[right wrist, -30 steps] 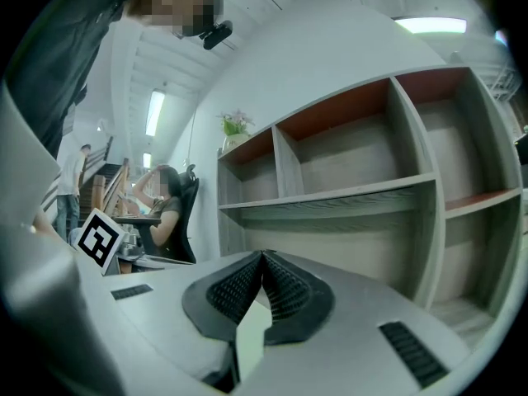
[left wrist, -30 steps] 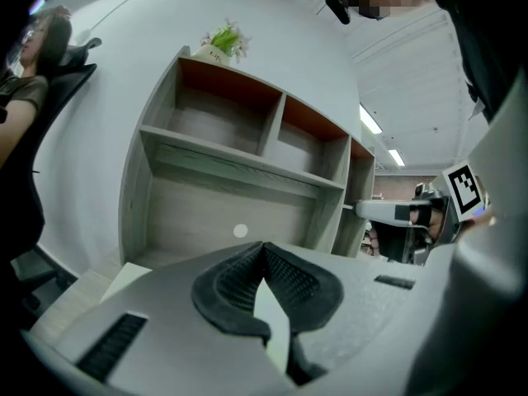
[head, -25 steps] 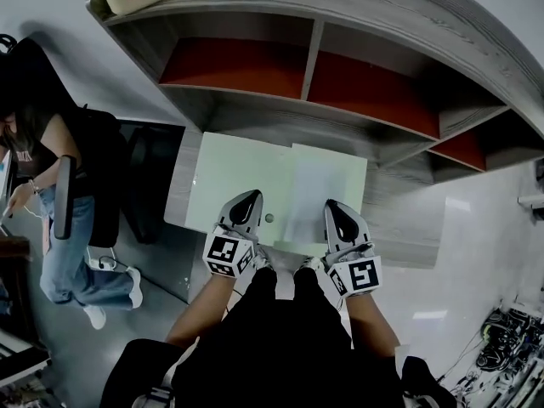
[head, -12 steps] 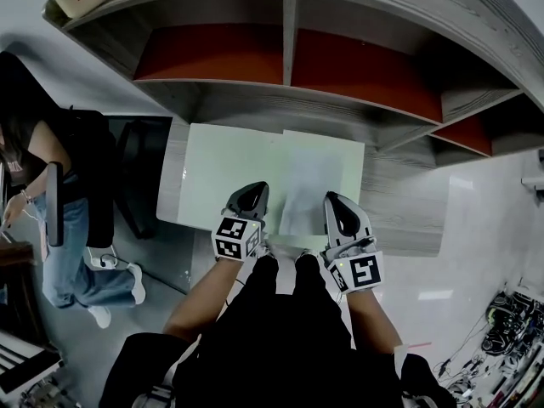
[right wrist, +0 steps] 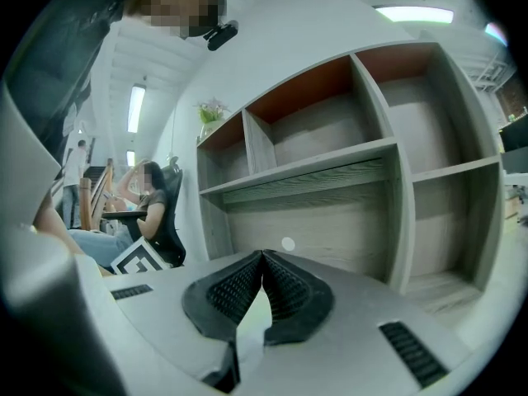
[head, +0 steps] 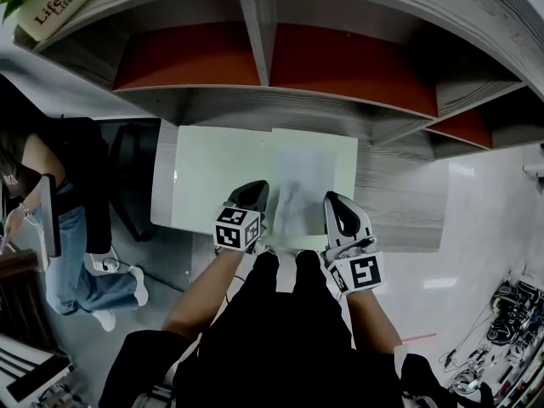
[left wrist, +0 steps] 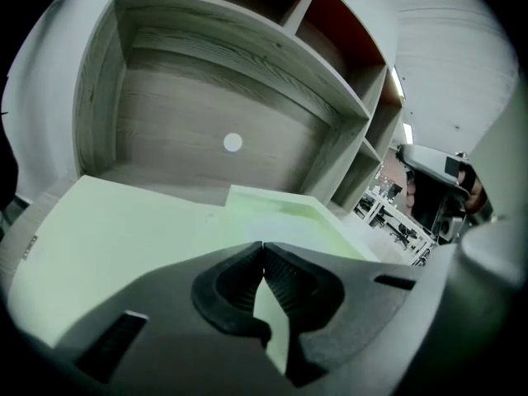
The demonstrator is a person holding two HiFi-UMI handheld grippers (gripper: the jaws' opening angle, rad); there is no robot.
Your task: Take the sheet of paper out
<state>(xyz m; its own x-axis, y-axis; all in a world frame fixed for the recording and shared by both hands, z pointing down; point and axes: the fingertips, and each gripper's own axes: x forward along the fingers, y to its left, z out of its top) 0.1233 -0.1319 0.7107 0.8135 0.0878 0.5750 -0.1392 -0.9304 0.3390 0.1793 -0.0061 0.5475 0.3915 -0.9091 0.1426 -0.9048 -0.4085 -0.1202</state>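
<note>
A pale green mat [head: 212,164] lies on the grey desk under the shelves. On its right part rests a lighter green sleeve with a greyish sheet of paper [head: 306,181] showing in it; in the left gripper view the sleeve [left wrist: 285,213] lies just ahead on the mat. My left gripper [head: 251,192] is shut and empty, over the mat's near edge, left of the sheet. The right gripper [head: 337,207] is also shut and empty, at the sheet's near right corner. In both gripper views the ribbed pads [left wrist: 285,279] [right wrist: 285,287] meet at the tips.
A grey shelf unit [head: 280,100] with red-backed compartments rises right behind the mat. A pot marked "Life" [head: 51,7] stands on its top left. A person sits in a black chair [head: 85,185] at the left. Cables [head: 510,330] lie on the floor at right.
My left gripper has come down and forward over the mat's near edge, tipping downward. The right gripper has shifted only slightly. Both stay shut.
</note>
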